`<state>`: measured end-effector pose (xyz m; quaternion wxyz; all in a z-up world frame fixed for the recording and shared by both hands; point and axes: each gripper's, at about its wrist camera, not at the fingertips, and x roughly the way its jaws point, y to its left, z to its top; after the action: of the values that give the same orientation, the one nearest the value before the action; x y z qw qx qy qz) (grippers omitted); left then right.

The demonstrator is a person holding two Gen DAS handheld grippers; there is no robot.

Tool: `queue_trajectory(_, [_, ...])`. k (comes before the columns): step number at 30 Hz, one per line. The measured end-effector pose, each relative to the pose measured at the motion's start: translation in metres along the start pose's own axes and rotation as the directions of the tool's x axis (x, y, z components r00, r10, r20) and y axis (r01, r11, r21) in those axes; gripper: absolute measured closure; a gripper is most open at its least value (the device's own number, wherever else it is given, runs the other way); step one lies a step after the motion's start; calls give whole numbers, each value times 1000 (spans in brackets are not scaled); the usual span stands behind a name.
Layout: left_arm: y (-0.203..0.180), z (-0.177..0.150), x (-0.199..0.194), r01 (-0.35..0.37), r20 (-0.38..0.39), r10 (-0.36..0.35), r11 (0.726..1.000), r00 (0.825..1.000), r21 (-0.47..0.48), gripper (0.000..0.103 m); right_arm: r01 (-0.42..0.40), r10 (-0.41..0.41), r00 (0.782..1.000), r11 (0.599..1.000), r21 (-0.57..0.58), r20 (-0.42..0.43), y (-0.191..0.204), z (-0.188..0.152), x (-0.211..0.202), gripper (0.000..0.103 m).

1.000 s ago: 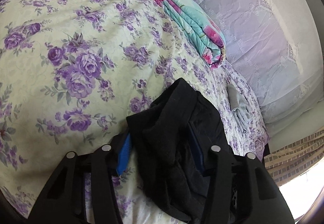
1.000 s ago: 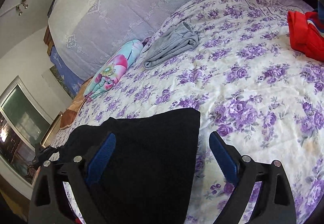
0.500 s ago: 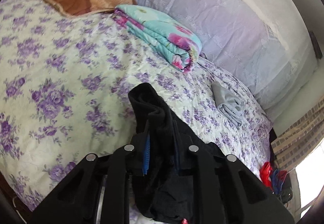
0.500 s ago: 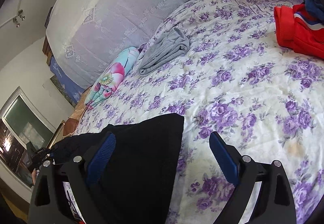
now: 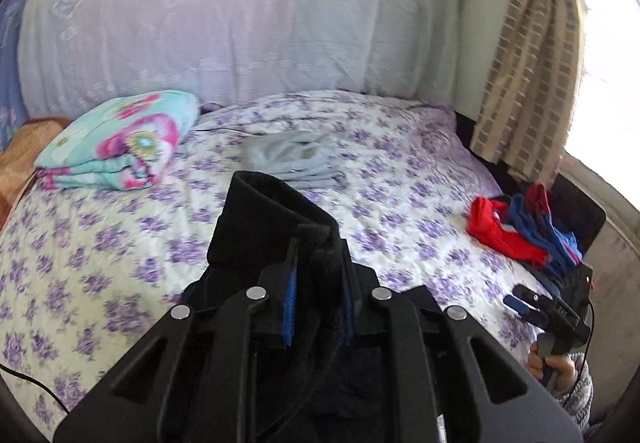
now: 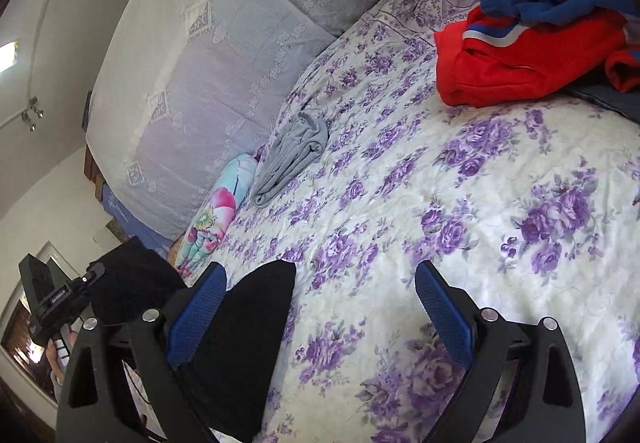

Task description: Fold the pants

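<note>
The black pants (image 5: 272, 227) are bunched between the blue pads of my left gripper (image 5: 318, 283), which is shut on them and holds them up off the bed. A thick folded edge stands above the fingers. In the right wrist view, a corner of the pants (image 6: 248, 323) lies flat on the floral bedsheet (image 6: 460, 183). That corner sits just inside the left finger of my right gripper (image 6: 320, 307), which is open and not pressing on it. The left gripper (image 6: 90, 277) shows at the far left with lifted black cloth. A hand holds the right gripper (image 5: 528, 301) at the bed's lower right.
A folded teal floral blanket (image 5: 120, 139) and a folded grey garment (image 5: 292, 159) lie near the lace-covered headboard (image 5: 240, 23). Red and blue clothes (image 5: 516, 227) are piled at the right edge of the bed. A checked curtain (image 5: 528, 63) hangs by the window.
My left gripper closed on the pants, rose and rolled, so its view swung from the bedsheet to the headboard. The right gripper slid toward the red clothes and stays open.
</note>
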<state>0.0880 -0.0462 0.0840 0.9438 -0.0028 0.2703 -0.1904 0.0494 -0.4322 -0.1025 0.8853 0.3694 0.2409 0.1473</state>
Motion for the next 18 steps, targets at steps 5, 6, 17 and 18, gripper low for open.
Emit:
queue_trajectory(5, [-97,-48,84,151,-217,-120,980,969,130,87,-41,41,999,999,7,-8,-3,3,-1,7])
queue_trajectory(6, [-110,-65,102,168,-270,-125,975,955,142,87,-49,49,999,999,14,-7,-4,4,-1,7])
queue_trajectory(17, [-125,-91,97,178,-223,-133,964,966,197,87,-25,25,1000,999,-28,-13,0,0,5,6])
queue_trajectory(18, [-128,-90,93,183,-217,-137,961,966,208,87,-24,23,1000,999,-28,-13,0,0,5,6])
